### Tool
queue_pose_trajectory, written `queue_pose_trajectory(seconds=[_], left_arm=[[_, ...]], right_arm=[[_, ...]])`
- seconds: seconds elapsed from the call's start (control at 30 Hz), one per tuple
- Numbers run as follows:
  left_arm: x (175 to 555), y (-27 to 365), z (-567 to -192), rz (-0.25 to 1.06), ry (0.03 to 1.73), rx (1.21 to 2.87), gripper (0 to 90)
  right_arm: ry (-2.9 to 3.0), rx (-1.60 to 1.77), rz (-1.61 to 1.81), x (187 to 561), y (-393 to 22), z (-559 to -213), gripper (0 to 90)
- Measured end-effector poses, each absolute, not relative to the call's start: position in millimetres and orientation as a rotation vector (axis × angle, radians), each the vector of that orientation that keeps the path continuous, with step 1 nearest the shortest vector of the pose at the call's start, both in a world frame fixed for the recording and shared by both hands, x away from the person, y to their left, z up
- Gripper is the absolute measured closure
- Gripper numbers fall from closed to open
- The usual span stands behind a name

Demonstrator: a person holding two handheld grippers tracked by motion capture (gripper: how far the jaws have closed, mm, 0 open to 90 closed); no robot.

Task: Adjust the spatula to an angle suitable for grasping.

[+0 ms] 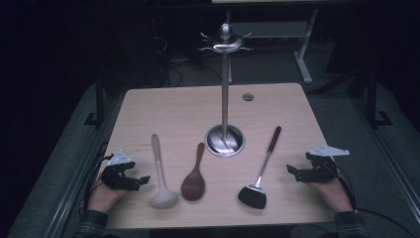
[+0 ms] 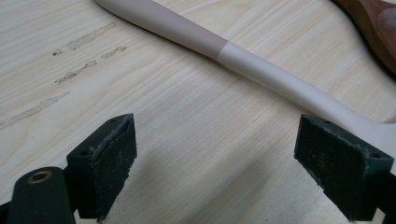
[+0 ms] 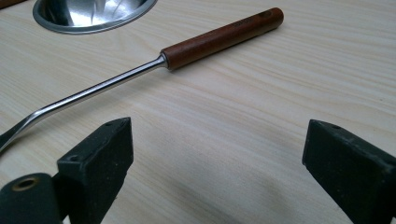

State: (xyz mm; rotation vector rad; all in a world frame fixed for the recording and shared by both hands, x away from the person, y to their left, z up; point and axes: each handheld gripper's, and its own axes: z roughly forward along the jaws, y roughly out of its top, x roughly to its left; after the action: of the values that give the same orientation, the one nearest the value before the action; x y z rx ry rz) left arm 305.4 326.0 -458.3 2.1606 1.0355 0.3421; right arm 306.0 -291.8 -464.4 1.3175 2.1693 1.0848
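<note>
Three utensils lie on the wooden table (image 1: 178, 106): a pale ladle (image 1: 159, 173), a brown wooden spoon (image 1: 194, 176) and a black spatula (image 1: 260, 171) with a steel shaft and wooden handle. A steel hanging stand (image 1: 225, 84) with hooks rises behind them. My left gripper (image 1: 141, 181) rests at the table's left front, open and empty, just left of the ladle (image 2: 261, 70). My right gripper (image 1: 292, 171) rests at the right front, open and empty, right of the spatula's shaft (image 3: 93, 93).
The stand's round steel base (image 1: 225, 140) sits in mid-table, its rim (image 3: 93, 21) close to the spatula handle. A small round grommet (image 1: 247, 97) lies near the far edge. Dark floor, cables and frame legs surround the table.
</note>
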Motion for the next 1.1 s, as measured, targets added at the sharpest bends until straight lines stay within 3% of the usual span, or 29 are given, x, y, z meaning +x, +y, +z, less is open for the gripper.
queue_pose_trajectory(seconds=[0.17,0.37,0.43,0.47,0.5,0.57,0.6,0.63,0.73,0.77,0.8,1.1], left_arm=[[306,326,-459,0.337,1.042,2.16,12.6],[305,326,-458,0.34,1.049,2.149,12.6],[305,327,-458,0.336,1.043,2.147,12.6],[305,327,-458,0.333,1.033,2.138,12.6],[305,328,-458,0.328,1.028,2.133,12.6],[304,329,-458,0.325,1.027,2.137,12.6],[304,330,-458,0.322,1.021,2.143,12.6],[304,330,-458,0.322,1.021,2.143,12.6],[303,330,-458,0.322,1.023,2.148,12.6],[302,330,-458,0.32,1.027,2.139,12.6],[302,330,-456,0.317,1.024,2.114,12.6],[301,330,-455,0.33,1.029,2.119,12.8]], right_arm=[[2.173,1.32,1.085,306,-292,-465,9.4],[2.199,1.337,1.091,308,-293,-462,17.5],[2.192,1.357,1.077,308,-291,-458,30.7],[2.178,1.349,1.035,310,-287,-455,44.8],[2.178,1.349,1.035,310,-287,-455,44.8],[2.163,1.353,1.04,315,-284,-452,56.2],[2.165,1.342,1.049,321,-283,-449,66.1],[2.165,1.342,1.049,321,-283,-449,66.1],[2.186,1.33,1.054,332,-280,-445,83.5],[2.186,1.33,1.054,332,-280,-445,83.5],[2.199,1.333,1.042,339,-277,-445,89.6],[2.198,1.336,1.084,367,-268,-445,89.7]])
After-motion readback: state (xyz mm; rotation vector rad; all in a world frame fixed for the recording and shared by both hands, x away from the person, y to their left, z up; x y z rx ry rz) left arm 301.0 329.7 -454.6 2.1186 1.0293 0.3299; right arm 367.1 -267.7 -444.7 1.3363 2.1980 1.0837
